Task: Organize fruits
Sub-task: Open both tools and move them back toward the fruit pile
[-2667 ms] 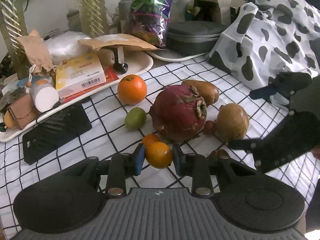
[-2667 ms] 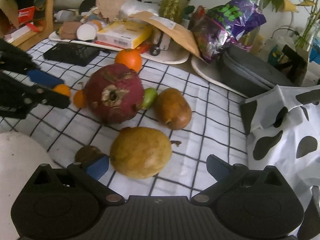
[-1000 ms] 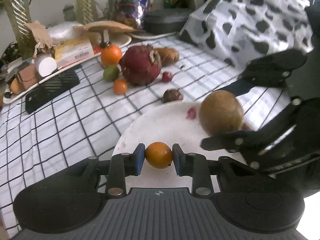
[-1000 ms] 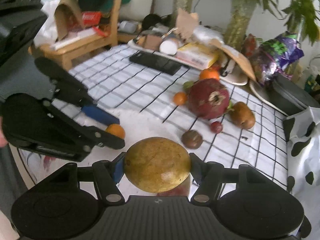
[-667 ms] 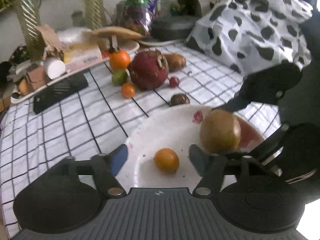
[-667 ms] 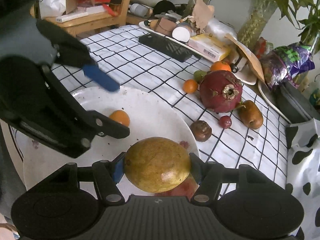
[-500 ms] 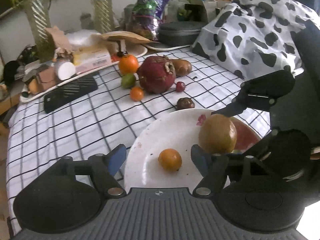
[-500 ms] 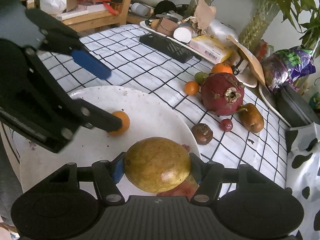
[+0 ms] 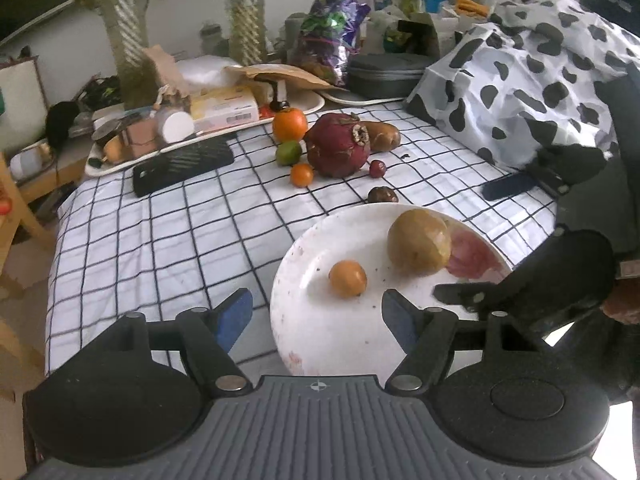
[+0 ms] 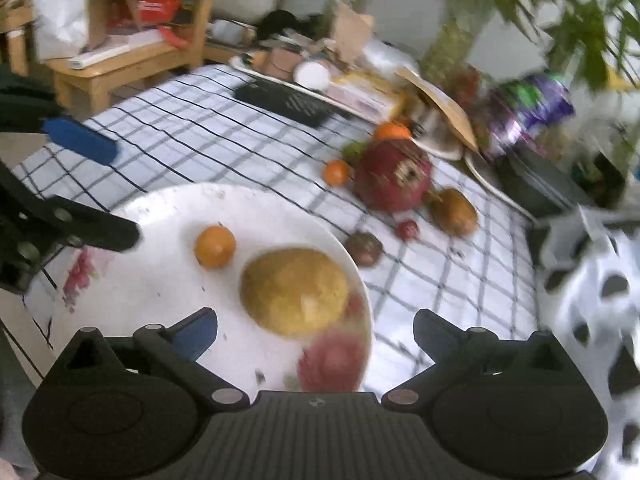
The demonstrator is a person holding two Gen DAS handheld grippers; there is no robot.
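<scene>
While the left gripper [image 9: 316,314] hangs with empty jaws spread wide, the left wrist view shows a small round orange citrus fruit [image 9: 347,278] and a large yellow-brown round fruit [image 9: 418,246] lying apart on the white round plate [image 9: 320,332]. From the right wrist view, the right gripper [image 10: 314,330] has jaws opening wide around nothing, the yellow-brown fruit resting free on the plate just ahead.

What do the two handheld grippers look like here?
Both are matte black plastic. The left gripper and right gripper each have a ribbed grey-black base with a small crosshair mark, round side housings, silver pivot screws and blue finger pads. No cables show.
</scene>
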